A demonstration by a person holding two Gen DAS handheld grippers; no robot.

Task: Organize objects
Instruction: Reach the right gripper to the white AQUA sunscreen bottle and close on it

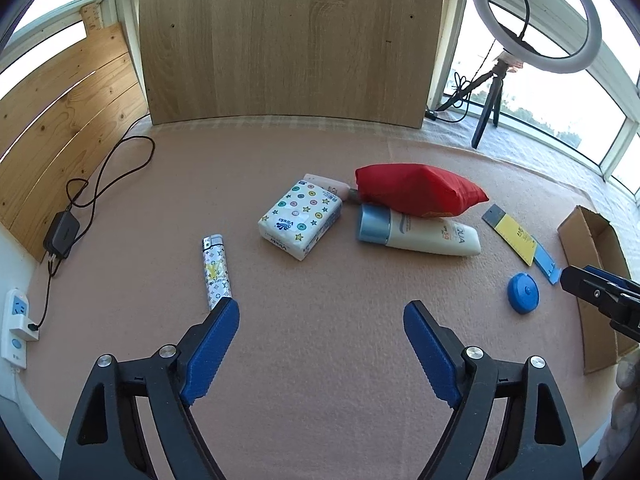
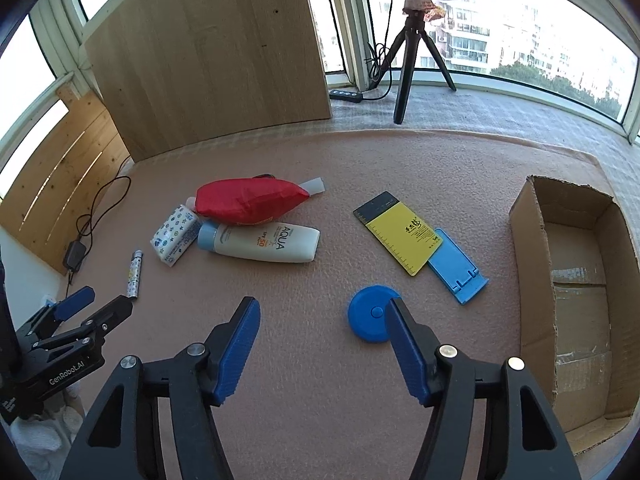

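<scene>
Both grippers stand with jaws spread wide and nothing between them: the left gripper (image 1: 321,308) hovers over bare pink felt, the right gripper (image 2: 322,308) likewise, its right finger overlapping the near edge of the blue round disc (image 2: 370,314) in that view.

Items noted, largest first:

- Pink felt mat (image 2: 304,360) covers the work surface.
- Light wood-grain board (image 1: 292,40) stands upright at the far edge.
- Open brown cardboard box (image 2: 576,292) lies at the right side; the right wrist view shows its interior, holding nothing, while the left wrist view catches only one corner.
- Red crinkled pouch (image 1: 416,192) rests against the cream sunscreen tube with blue cap (image 1: 420,232).
- White tissue pack printed with coloured dots and stars (image 1: 300,220) lies just left of the tube.
- Yellow and black ruler card (image 2: 398,232) overlaps the blue plastic phone stand (image 2: 458,268).
- Patterned white cigarette lighter (image 1: 216,270) lies beside the left gripper's left fingertip.

Only the left wrist view shows the white wall socket strip (image 1: 14,320). Only the right wrist view shows the black power strip (image 2: 346,95) by the tripod.
</scene>
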